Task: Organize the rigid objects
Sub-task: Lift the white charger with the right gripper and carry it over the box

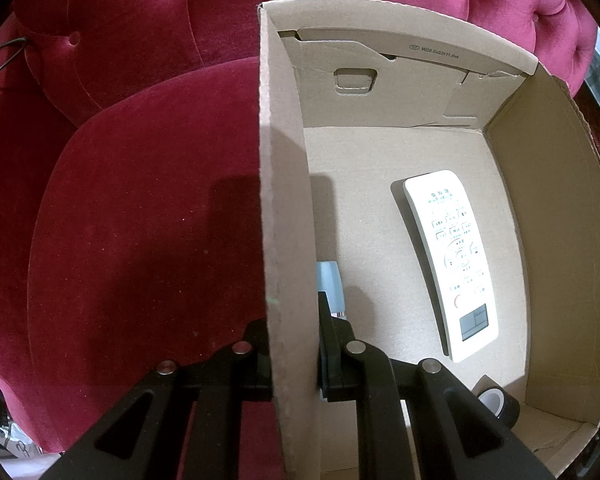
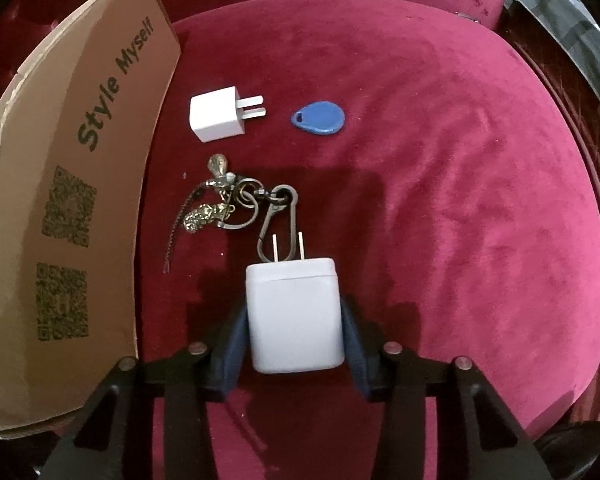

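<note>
The roll of tape [image 1: 500, 404] sits half hidden behind the left gripper's right finger [image 1: 452, 400]; remote [image 1: 452, 264] labels are illegibly small.
</note>
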Demonstrator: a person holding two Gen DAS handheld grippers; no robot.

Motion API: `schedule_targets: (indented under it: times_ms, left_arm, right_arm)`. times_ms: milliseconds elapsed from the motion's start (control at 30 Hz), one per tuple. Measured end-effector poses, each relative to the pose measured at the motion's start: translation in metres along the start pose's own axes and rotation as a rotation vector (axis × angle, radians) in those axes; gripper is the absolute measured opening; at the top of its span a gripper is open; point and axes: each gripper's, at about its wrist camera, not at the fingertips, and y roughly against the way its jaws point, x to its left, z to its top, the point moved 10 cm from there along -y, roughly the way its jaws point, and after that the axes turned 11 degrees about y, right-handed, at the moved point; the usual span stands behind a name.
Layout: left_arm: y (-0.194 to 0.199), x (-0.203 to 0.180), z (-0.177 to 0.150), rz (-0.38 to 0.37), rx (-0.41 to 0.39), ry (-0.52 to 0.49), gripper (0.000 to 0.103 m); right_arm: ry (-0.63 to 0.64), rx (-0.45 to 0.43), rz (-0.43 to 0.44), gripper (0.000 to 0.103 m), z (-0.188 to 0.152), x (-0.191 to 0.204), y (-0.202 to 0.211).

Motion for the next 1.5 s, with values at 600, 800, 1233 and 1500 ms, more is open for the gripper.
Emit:
schedule_targets:
  times_ms: [600,800,1233,1500]
  left_arm:
    - [0.0,-0.001,-0.001,0.001,0.0,0.001,0.015]
    - [0.0,-0.001,-0.001,0.0,0.0,0.002,0.015]
    - [0.0,-0.002,-0.001,0.001,0.0,0.002,0.015]
    - [0.0,-0.001,0.0,0.0,0.0,0.002,0.015]
  right_arm:
    - [-0.015,-0.016,-0.017,0.046,0.003,-0.003,0.013]
    - [-0.02,-0.028,-0.026,0.046,0.014,-0.006,0.026]
    - [-0.02,-0.089,-0.029,0.046,0.031,-0.004,0.061]
    - [0.001,-0.124,-0.031,0.046,0.045,0.007,0.09]
